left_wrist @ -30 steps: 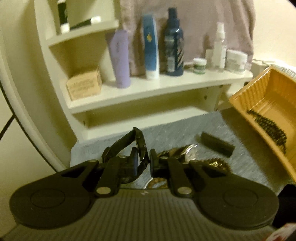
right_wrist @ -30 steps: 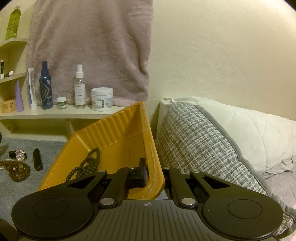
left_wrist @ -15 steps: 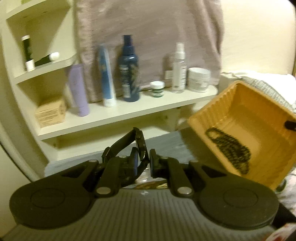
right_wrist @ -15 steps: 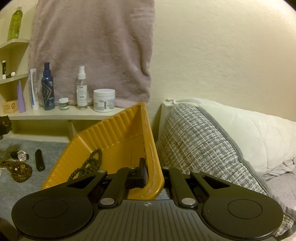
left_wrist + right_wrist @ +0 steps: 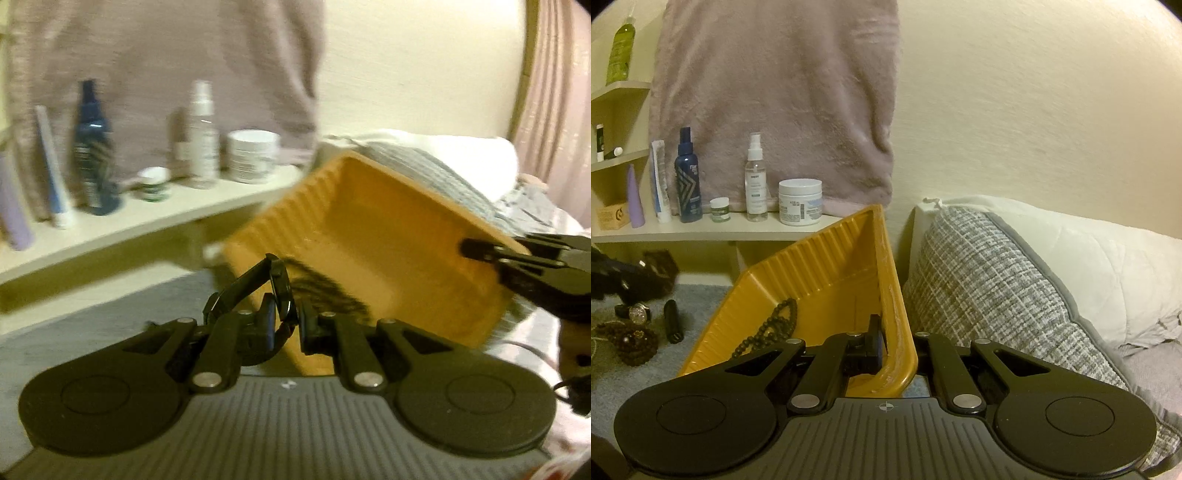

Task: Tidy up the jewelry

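left claw [image 5: 283,325] clamped on black watch [image 5: 258,288], near tilted yellow tray [image 5: 827,258]; right claw [image 5: 895,354] clamped on tray rim; next: drop watch inside.

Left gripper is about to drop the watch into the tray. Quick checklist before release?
1. Watch clamped in left gripper: ok.
2. Right gripper shut on tray rim: ok.
3. Tray tilted open toward the left gripper: ok.
4. Watch over the tray mouth: cannot tell, left view blurred.
5. Black beads lying inside tray: ok.
6. Other jewelry off the cloth: not ok, second watch and brown beads remain.
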Tool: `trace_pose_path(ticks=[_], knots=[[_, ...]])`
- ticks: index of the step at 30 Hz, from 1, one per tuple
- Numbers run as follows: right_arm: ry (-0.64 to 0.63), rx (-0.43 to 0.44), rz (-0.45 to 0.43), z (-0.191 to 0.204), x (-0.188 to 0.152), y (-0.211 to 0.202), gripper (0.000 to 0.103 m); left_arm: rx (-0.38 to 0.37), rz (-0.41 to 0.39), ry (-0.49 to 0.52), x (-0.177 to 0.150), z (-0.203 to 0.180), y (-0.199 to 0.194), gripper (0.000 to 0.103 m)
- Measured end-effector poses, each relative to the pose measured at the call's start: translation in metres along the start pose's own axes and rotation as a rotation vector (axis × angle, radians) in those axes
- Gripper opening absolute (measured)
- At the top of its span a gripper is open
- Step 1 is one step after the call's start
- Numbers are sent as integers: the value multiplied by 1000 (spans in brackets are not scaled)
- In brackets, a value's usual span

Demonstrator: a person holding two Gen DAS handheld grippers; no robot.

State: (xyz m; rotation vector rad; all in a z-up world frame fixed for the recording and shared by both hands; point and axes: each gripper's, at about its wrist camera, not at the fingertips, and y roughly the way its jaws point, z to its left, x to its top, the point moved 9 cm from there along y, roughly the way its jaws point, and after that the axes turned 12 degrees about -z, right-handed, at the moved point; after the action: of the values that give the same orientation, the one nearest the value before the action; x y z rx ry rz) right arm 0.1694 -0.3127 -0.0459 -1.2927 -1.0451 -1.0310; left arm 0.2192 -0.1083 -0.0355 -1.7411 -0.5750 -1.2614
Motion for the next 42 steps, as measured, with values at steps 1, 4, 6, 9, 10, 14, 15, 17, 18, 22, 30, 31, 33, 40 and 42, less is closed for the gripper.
trace_pose_path(ticks=[1,4,6,9,10,14,15,17,18,22,30,31,33,40,42], knots=[[1,0,0,0,0,0,5,-19,7,2,-1,-7,3,11],[4,-1,-1,0,0,-1,5,-64,24,10,-5,-27,12,11],[8,-1,0,0,0,-1,5,-85,32,9,-7,-35,17,11],[11,-1,1,-1,0,0,5,-109,41,2,-12,-45,20,11],[11,-1,1,-1,0,0,5,-117,44,1,-14,-48,21,11],[16,-3,4,-1,-1,0,5,-146,59,-6,-20,-56,25,11],[17,-4,5,-2,-1,0,5,-154,60,-11,-21,-57,26,11],[19,-7,7,-2,-2,0,5,-169,69,-15,-24,-61,28,11],[19,-8,7,-2,-2,0,5,-170,72,-13,-26,-63,29,11],[19,-10,7,-2,-2,0,5,-176,90,-15,-33,-65,32,13],[17,-8,12,-2,-4,1,5,-158,69,-37,-33,-59,26,20],[20,-8,13,-2,-4,1,5,-148,59,-34,-31,-57,23,20],[18,-10,12,-2,-4,1,5,-116,34,-31,-28,-49,14,20],[19,-14,12,-2,-5,1,5,63,7,-45,-35,5,-17,21],[22,-16,14,-3,-5,1,5,121,1,-48,-40,24,-28,21]])
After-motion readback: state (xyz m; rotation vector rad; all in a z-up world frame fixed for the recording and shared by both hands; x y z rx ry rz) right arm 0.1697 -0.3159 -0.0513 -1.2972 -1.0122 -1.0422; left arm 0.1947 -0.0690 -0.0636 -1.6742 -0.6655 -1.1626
